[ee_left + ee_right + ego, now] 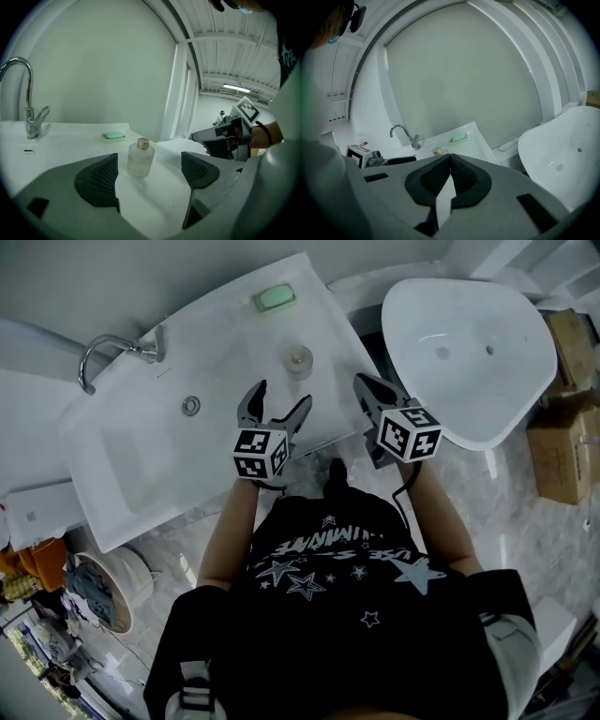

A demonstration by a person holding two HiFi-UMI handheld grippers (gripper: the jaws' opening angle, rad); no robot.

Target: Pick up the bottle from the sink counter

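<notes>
A small frosted glass bottle (299,359) with a gold cap stands upright on the white sink counter (234,329), on its right part. In the left gripper view the bottle (140,160) sits just beyond and between the spread jaws, untouched. My left gripper (284,395) is open and hovers just short of it, with nothing held (149,164). My right gripper (362,382) hangs to the right of the counter's edge, shut and empty (450,157). The bottle (437,151) shows small and far off in the right gripper view.
A chrome faucet (103,348) and a basin with a drain (191,406) take up the counter's left. A green soap bar (274,298) lies on a dish behind the bottle. A white oval basin (469,343) stands to the right, cardboard boxes (562,427) beyond it.
</notes>
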